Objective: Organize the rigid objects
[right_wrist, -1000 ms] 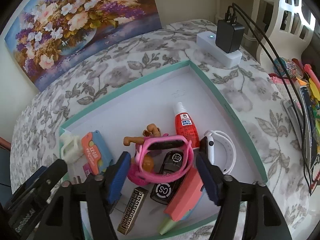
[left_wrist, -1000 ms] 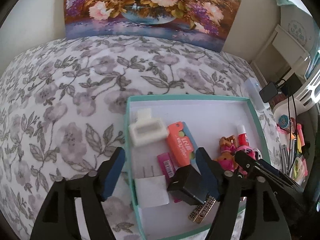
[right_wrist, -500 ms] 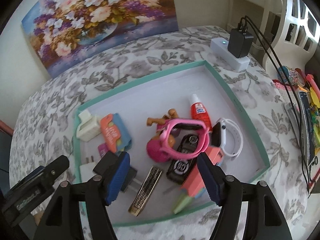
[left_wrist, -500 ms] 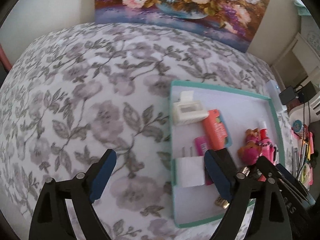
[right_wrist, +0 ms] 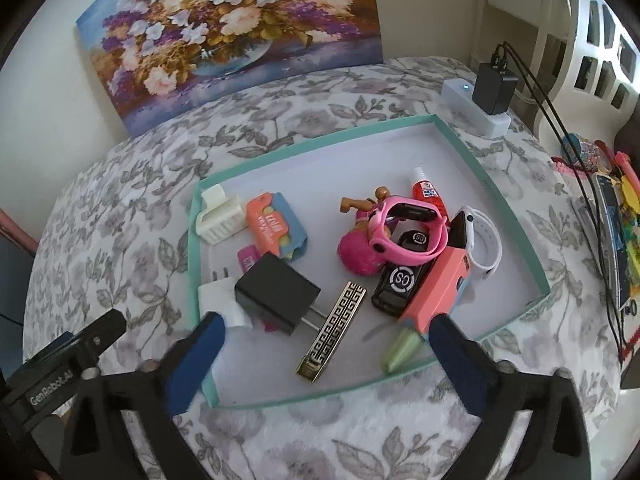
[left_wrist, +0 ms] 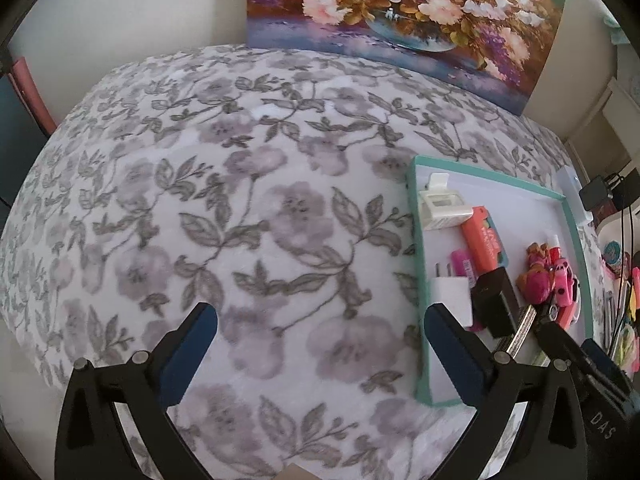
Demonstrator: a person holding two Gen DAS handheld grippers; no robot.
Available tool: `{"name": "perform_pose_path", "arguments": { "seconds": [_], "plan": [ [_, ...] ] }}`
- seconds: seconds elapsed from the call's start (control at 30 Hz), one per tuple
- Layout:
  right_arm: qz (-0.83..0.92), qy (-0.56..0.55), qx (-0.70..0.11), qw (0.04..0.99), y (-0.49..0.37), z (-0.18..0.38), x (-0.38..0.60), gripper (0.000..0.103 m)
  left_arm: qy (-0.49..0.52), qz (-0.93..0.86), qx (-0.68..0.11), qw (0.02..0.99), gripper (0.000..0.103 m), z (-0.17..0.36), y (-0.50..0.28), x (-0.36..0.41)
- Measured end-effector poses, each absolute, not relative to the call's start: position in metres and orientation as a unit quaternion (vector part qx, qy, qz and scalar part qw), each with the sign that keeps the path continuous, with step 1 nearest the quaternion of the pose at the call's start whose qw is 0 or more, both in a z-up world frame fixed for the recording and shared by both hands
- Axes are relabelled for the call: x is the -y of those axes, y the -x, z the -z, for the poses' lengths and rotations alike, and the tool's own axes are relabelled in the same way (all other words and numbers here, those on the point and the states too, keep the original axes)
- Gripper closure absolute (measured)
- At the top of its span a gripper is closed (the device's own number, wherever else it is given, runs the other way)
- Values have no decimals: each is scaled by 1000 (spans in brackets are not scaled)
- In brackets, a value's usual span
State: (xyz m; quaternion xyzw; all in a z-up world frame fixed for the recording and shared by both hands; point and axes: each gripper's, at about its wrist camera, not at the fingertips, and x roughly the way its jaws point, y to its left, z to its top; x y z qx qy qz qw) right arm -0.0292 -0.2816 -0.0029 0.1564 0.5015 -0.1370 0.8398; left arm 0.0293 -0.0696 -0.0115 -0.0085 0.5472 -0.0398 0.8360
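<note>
Teal-rimmed tray [right_wrist: 508, 216] sits on the floral bedspread [left_wrist: 240, 216], packed with small stuff: black charger [right_wrist: 276, 292] near its front-left corner, gold patterned bar [right_wrist: 332, 332] by the front edge, pink watch [right_wrist: 408, 228] mid-tray. Left gripper [left_wrist: 320, 320] hangs over bare bedspread beside the tray's left edge, jaws opening, nothing between them. Right gripper [right_wrist: 324, 336] is over the tray's front edge, jaws opening too, pads off everything.
</note>
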Motion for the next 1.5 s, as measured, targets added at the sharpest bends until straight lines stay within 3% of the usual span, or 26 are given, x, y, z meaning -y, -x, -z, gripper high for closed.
{"name": "perform_pose_path", "arguments": {
  "seconds": [1.5],
  "plan": [
    [120, -128, -496, 850, 43, -11, 252, 0, -23, 28, -524, 851, 0, -6, -1, 40]
  ]
}}
